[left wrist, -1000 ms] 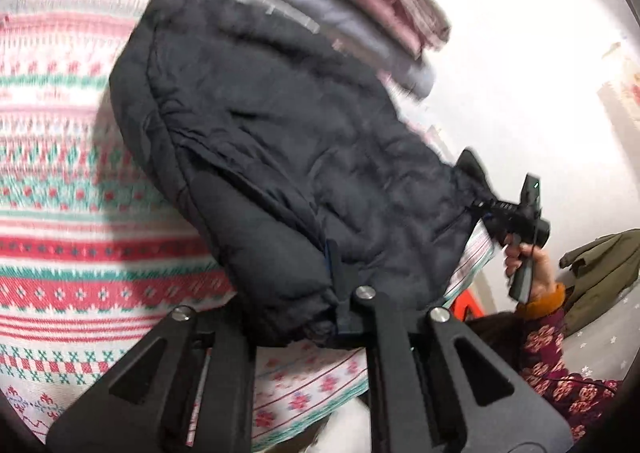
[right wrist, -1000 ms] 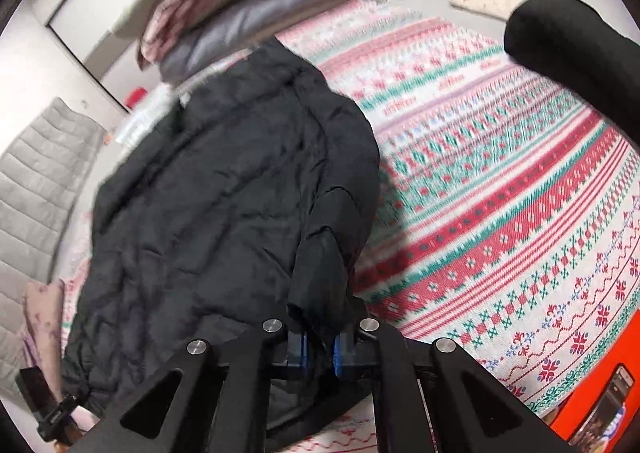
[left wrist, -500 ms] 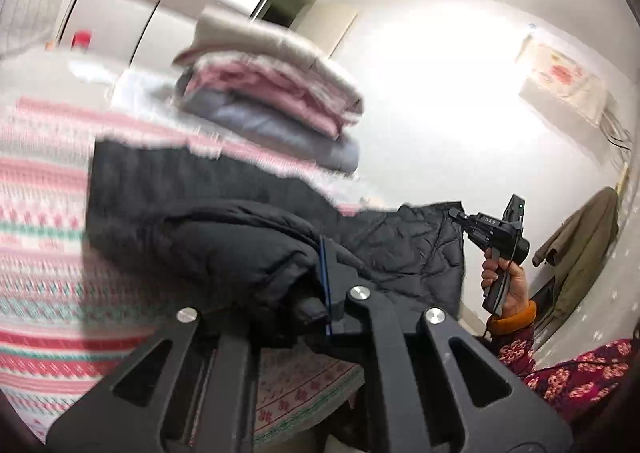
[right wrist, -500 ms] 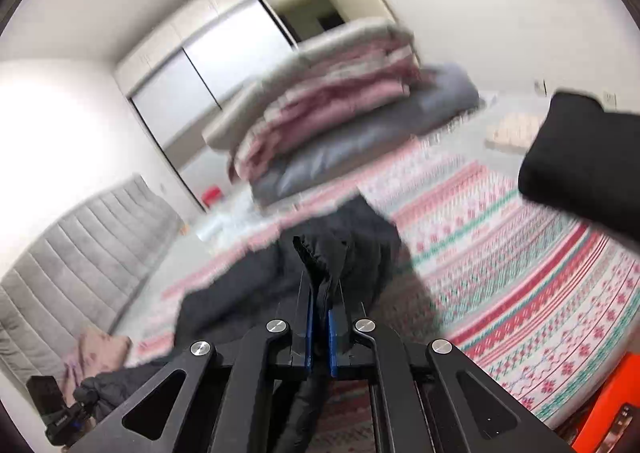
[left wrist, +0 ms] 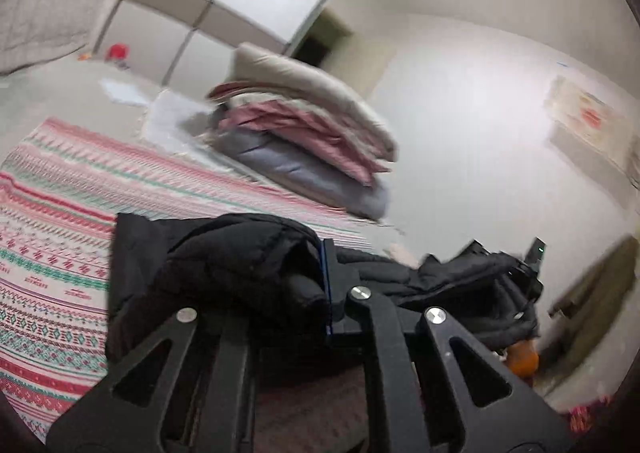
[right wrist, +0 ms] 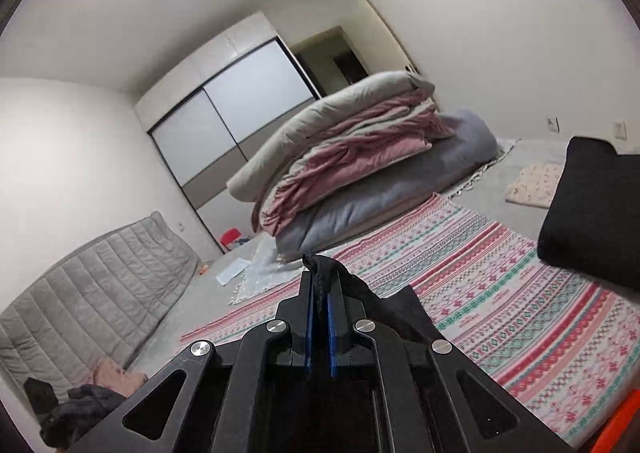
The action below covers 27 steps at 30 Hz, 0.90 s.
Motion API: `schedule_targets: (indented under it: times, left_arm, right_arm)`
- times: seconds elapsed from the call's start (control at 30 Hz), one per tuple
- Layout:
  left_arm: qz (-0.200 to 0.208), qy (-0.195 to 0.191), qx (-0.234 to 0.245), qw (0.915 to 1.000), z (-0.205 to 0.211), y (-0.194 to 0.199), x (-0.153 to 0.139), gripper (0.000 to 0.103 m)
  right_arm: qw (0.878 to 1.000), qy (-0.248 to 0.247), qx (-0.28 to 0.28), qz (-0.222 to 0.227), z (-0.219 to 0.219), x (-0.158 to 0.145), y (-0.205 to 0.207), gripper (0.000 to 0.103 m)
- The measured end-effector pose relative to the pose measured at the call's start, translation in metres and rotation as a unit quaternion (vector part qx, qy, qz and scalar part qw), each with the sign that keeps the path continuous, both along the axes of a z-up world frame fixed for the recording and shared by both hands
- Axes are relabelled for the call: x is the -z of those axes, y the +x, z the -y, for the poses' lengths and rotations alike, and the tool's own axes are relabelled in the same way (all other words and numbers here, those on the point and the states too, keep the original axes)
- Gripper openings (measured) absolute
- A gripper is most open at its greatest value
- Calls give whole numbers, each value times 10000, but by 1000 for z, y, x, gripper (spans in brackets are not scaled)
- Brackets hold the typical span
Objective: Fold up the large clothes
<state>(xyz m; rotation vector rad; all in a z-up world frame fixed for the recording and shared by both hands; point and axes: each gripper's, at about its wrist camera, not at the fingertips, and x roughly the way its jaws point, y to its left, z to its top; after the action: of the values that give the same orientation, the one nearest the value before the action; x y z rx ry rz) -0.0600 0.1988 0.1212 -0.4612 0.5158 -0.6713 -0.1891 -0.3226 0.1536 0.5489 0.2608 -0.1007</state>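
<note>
The left hand-held gripper (left wrist: 320, 285) was clamped on a bunched fold of the black jacket (left wrist: 224, 269); the right hand-held gripper (right wrist: 319, 293) pinched its edge. The jacket hung above the patterned blanket (left wrist: 52, 237), with stacked quilts (right wrist: 352, 157) at 12 o'clock.

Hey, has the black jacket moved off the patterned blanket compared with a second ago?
Yes. The black jacket has been lifted: it lay spread flat over the patterned blanket, and now hangs bunched from both tools, exposing more blanket in front of the stacked bedding.
</note>
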Motion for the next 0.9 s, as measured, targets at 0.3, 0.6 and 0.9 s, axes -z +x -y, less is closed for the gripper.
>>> schedule_targets:
  times: [0.3,0.6,0.9]
  left_arm:
    - [-1104,718,-1009,9861,15,110,89,14]
    - [-2197,1128,-1396,9589,39,163,149,37]
    - [-1565,2051,-747,9632,54,110,103,80]
  right_arm:
    - [9966,7,202,-794,23,72,134,5]
    - [9693,934,122,-2271,52,182,225,12]
    - [9766,429,-786,-1957,40,147,198,71]
